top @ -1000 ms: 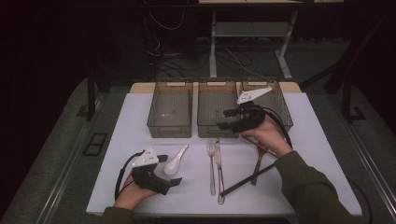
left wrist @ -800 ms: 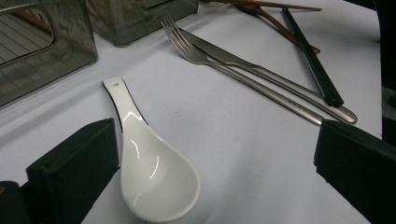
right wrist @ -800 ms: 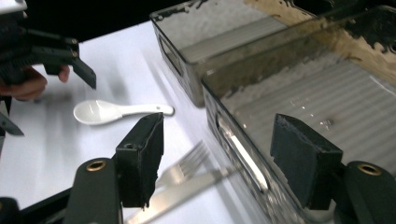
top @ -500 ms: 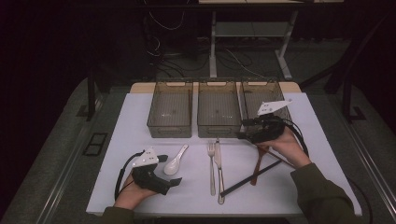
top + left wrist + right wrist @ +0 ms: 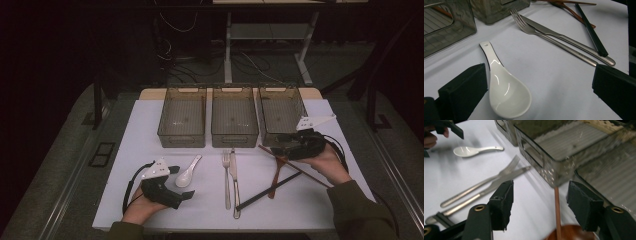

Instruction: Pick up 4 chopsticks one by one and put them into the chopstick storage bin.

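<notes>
A white ceramic spoon (image 5: 187,172) lies on the white table, bowl toward me. In the left gripper view the white spoon (image 5: 506,92) sits just inside the left jaw of my open left gripper (image 5: 539,95), untouched. That left gripper (image 5: 181,182) rests at the front left. My right gripper (image 5: 281,142) hovers low before the right bin (image 5: 282,107), open. In its own view the right gripper (image 5: 540,197) has a brown chopstick (image 5: 557,212) running between its jaws, neither pad touching it, and the bowl of a wooden spoon (image 5: 570,233) below.
Three clear bins stand in a row at the back: left (image 5: 182,117), middle (image 5: 234,116) and the right one. A fork (image 5: 226,175) and knife (image 5: 234,182) lie side by side at centre. A black chopstick (image 5: 270,190) crosses the wooden spoon (image 5: 277,172).
My right gripper has moved right and down, from above the bins to the table in front of the right bin. The left gripper and the cutlery have stayed put.
</notes>
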The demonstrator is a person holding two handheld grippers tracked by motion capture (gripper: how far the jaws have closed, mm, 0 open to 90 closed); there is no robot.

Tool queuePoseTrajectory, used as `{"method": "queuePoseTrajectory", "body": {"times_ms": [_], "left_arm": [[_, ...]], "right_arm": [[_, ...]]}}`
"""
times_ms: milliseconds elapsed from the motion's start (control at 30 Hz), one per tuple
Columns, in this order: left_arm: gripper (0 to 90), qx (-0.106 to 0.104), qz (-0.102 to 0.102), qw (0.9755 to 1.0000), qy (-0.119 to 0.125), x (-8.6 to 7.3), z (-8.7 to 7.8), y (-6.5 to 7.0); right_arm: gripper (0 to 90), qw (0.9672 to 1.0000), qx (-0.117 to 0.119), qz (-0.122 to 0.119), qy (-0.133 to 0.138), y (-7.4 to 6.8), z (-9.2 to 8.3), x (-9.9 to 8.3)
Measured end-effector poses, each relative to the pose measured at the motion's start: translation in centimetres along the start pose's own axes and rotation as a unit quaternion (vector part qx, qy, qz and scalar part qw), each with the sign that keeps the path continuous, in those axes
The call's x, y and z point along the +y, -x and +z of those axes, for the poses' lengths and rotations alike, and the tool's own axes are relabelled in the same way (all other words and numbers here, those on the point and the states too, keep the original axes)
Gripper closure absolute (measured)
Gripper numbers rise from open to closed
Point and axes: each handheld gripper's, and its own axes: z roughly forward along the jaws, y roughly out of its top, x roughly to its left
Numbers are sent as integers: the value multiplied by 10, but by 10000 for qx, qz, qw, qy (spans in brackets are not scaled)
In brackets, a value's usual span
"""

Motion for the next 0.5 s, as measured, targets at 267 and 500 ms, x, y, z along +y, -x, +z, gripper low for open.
{"method": "queuePoseTrajectory", "body": {"times_ms": [267,500], "left_arm": [[0,6,8,10000,-7,0,0,0],[0,30,15,10000,1,0,-1,0]], "right_arm": [[437,9997,-145,102,-183,7,-15,-22],[499,9985,-284,163,-441,12,-20,-40]]}}
